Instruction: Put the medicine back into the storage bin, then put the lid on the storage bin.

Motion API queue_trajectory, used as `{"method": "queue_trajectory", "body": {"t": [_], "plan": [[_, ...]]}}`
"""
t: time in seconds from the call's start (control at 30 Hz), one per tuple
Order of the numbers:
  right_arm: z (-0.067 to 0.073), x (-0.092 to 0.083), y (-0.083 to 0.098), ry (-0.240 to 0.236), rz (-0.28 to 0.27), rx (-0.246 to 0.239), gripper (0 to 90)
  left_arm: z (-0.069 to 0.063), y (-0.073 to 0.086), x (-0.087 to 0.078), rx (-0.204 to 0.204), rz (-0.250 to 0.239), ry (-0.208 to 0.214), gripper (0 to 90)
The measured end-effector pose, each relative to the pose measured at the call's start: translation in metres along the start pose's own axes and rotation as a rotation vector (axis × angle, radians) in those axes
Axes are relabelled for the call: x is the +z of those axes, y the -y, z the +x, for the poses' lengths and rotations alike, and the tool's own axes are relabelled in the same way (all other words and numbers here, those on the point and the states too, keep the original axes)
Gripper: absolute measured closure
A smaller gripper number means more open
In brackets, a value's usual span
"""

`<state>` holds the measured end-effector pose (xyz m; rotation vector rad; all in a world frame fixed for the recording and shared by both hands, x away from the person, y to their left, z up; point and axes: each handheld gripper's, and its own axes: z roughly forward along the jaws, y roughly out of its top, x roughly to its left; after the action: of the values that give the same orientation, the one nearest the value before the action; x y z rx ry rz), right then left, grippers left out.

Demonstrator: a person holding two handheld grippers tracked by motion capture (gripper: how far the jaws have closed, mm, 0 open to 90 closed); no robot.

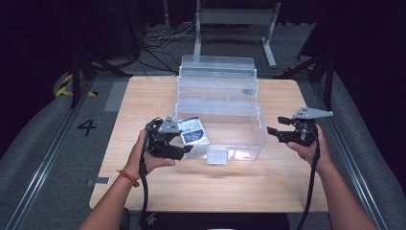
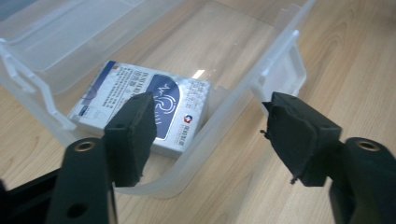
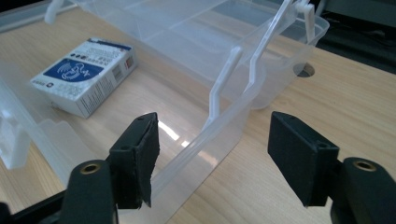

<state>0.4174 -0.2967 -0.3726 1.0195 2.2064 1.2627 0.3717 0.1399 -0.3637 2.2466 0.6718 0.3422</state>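
On the left, our left gripper (image 1: 184,149) hovers at the clear plastic box's (image 1: 261,125) near-left corner, jaws parted astride its wall and gripping nothing. The blue-and-white carton (image 1: 193,132) lies flat inside, at the box's left end. At the right end, our right gripper (image 1: 274,130) also straddles the wall, jaws wide, holding nothing.

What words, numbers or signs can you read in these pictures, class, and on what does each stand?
"4": black numeral on the grey floor left of the table.
Small box in the clear plastic container: white heartbeat-style emblem on a blue panel; its printed characters are too blurred to read.
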Motion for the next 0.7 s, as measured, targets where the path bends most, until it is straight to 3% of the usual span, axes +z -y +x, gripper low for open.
{"method": "queue_trajectory", "body": {"t": [0.17,0.5,0.7], "plan": [[-0.009,0.001,-0.021,-0.006,-0.018,-0.029,35.5,0.004,0.006,0.012,0.024,0.013,0.023,45.4],[-0.018,0.012,-0.068,-0.033,-0.028,-0.095,38.2,0.010,0.008,0.029,0.057,0.043,0.042,53.9],[-0.026,0.023,-0.095,-0.034,-0.034,-0.099,39.0,0.013,0.007,0.036,0.059,0.036,0.094,60.4]]}}
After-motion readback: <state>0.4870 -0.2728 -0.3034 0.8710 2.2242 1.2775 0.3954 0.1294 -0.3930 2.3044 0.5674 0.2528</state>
